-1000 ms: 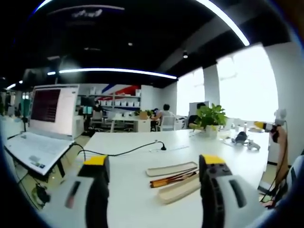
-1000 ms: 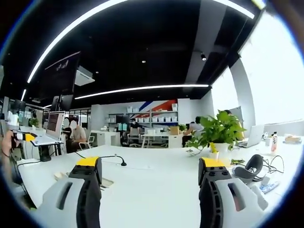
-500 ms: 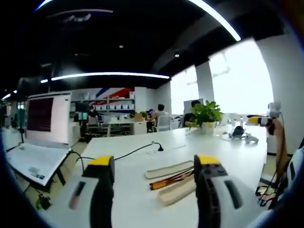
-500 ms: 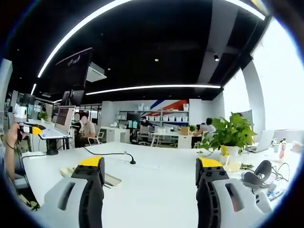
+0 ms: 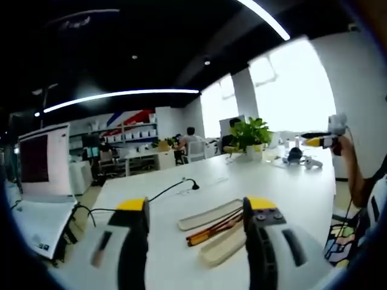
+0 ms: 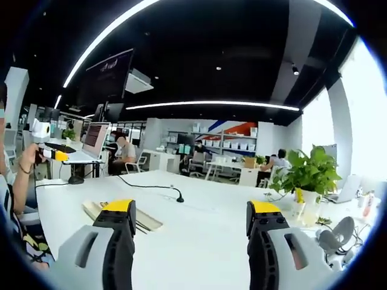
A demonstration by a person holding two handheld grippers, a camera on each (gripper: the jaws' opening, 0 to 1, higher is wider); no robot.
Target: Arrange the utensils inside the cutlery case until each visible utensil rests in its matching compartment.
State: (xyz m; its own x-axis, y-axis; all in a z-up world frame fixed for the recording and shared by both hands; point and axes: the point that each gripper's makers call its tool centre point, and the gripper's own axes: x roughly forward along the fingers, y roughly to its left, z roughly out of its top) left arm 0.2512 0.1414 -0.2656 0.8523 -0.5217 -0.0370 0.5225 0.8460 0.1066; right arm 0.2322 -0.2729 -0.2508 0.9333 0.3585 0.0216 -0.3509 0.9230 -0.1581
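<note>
Grippers both hover above a white tabletop with nothing between their jaws. In the left gripper view, the left gripper stands with its yellow-tipped jaws wide apart, and the cutlery case lies on the tabletop ahead of it, between the two jaws as seen from this camera. The case is open: its beige base sits nearest the gripper, the flat beige lid lies farther off, and the utensils, reddish-brown sticks with orange ends, lie loose on the tabletop between the two halves, slanting alongside them. A black cable runs across the tabletop beyond the lid. A laptop stands at the left, a potted plant at the far edge. In the right gripper view, the right gripper is likewise spread wide and empty, and the case shows low at the left, partly hidden behind the left jaw. A hand holding the other gripper appears at the left edge
</note>
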